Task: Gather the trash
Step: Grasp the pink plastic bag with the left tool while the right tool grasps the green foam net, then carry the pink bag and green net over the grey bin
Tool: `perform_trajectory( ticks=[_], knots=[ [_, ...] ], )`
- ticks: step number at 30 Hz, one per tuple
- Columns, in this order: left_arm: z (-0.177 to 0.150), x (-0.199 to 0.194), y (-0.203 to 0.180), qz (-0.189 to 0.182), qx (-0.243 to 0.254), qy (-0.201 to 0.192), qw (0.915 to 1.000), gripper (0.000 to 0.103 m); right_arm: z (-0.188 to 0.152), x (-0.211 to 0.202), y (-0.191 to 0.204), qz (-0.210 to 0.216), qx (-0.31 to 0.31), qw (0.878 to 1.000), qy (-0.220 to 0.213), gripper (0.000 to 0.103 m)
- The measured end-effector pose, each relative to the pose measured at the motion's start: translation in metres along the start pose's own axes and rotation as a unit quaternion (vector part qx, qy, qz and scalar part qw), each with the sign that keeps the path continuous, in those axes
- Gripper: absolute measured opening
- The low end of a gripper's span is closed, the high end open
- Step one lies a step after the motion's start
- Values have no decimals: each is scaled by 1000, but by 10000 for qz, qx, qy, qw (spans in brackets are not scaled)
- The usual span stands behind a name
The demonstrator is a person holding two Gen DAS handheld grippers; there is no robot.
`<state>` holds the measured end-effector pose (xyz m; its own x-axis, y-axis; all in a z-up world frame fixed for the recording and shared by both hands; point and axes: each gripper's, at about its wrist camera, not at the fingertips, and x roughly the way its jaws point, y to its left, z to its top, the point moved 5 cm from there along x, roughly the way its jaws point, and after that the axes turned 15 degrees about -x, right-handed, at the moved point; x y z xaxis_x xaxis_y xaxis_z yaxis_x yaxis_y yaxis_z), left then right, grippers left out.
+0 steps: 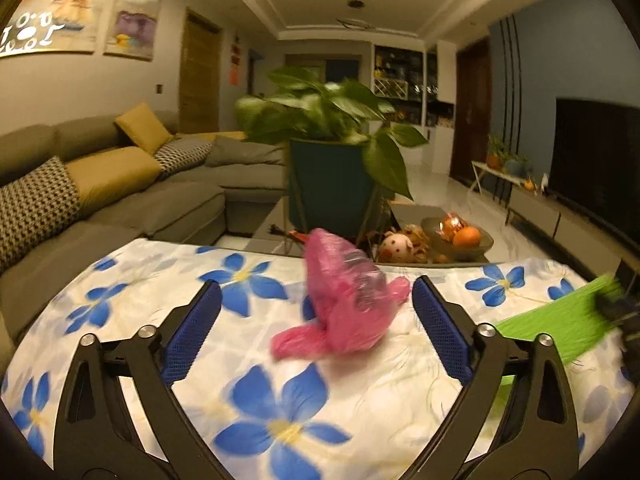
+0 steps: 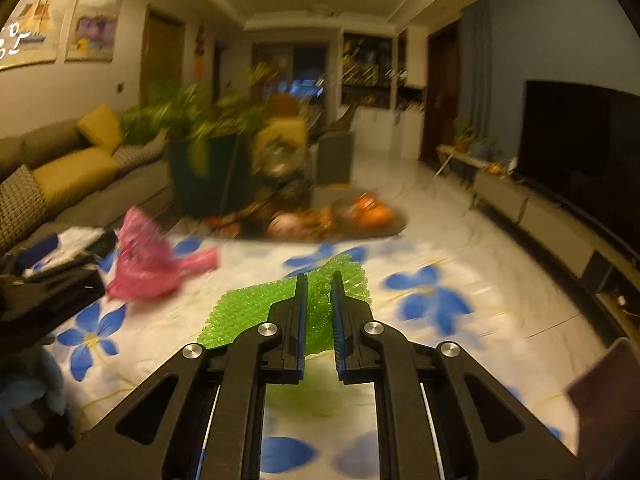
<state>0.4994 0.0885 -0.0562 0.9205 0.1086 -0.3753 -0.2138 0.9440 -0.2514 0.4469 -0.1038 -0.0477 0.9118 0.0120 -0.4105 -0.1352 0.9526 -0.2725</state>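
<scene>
Gripping the green bubble wrap (image 2: 288, 304), the right gripper (image 2: 320, 280) may lose it; the spread-wide left gripper (image 1: 316, 292) could knock the pink bag (image 1: 344, 304) off the surface (image 1: 120, 280).

black hand-held gripper (image 1: 316, 316) frames, blue ribbed pads (image 1: 192, 336), silver screws

You have one pink plastic bag (image 1: 352, 300) and one green bubble-wrap sheet (image 2: 280, 304) on the flowered cloth (image 1: 256, 380). Behind it: one potted plant (image 1: 332, 184), one fruit bowl (image 1: 458, 236), one stuffed toy (image 1: 396, 246). On the wall, two paintings (image 1: 132, 16).
</scene>
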Motion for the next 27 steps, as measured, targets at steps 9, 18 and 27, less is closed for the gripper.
perform_trajectory(
  ticks=[9,18,27],
  knots=[
    [-18,51,-8,-280,-137,952,9950,23,-17,-4,-20,156,401,9990,-145,12],
    [-20,40,-14,-297,124,669,9972,2,-19,-7,-10,172,365,9989,-250,12],
    [-14,12,-9,-165,-30,395,9991,1,-19,-15,-5,97,215,9989,-393,12]
  ],
)
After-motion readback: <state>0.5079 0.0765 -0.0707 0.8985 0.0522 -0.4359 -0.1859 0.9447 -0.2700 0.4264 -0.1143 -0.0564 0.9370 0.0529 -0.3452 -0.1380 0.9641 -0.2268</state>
